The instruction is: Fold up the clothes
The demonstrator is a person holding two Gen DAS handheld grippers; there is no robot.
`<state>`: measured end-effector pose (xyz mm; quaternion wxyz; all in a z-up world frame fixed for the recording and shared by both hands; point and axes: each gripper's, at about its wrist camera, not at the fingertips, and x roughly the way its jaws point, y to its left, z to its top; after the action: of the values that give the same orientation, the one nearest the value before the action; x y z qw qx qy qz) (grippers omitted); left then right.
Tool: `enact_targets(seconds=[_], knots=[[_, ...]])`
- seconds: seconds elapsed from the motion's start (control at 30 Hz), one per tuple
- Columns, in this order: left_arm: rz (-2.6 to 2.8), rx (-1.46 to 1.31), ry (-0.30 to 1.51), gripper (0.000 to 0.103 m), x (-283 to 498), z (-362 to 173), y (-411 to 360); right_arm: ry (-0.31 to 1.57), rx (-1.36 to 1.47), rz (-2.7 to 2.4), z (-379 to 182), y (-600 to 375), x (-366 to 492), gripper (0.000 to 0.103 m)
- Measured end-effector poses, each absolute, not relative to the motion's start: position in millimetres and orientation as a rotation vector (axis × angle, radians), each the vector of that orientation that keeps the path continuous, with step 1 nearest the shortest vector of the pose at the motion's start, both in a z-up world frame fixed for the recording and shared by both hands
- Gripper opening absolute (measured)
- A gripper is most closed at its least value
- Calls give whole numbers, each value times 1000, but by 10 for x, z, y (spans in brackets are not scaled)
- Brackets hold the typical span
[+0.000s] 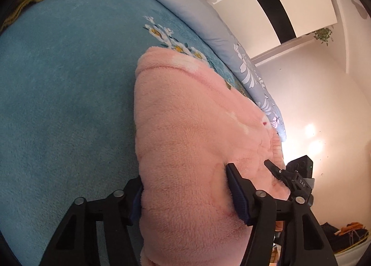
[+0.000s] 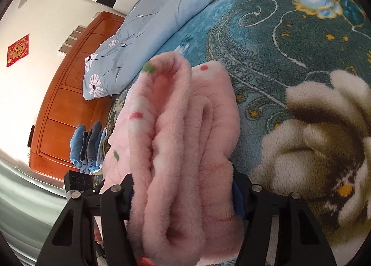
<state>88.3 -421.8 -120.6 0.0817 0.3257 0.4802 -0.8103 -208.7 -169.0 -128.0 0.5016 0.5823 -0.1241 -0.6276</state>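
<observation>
Both claws clamp the folded pink fleece garment (image 1: 192, 140): left claw (image 1: 185, 198) and right claw (image 2: 183, 194) at frame bottom, over the teal floral bed blanket (image 1: 58, 103); wooden cabinet (image 2: 67, 103) left.

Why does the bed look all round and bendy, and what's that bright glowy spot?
Both wrist views use fisheye lenses, so the blue blanket bulges; in the left wrist view, glare washes out the wall beside the pink fleece garment.
</observation>
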Motion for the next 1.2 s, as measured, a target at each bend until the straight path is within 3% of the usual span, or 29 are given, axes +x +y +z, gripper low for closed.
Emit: enact_targets(seconds=[0.07, 0.27, 0.7, 1.2], knots=[[-2447, 964, 1378, 48, 906, -1122, -4161, -291, 1408, -1527, -1229, -1677, -2046, 55], [-2543, 937, 1234, 40, 1066, -831, -3998, -255, 1374, -1538, -957, -1644, -1814, 50], [-2678, 713, 1069, 39, 1813, -113, -4267, -186, 1253, -1528, -189, -1891, -1181, 49], [-2617, 513, 733, 39, 3047, 1115, -5710, -143, 1055, -1319, 704, -3678, -310, 49]])
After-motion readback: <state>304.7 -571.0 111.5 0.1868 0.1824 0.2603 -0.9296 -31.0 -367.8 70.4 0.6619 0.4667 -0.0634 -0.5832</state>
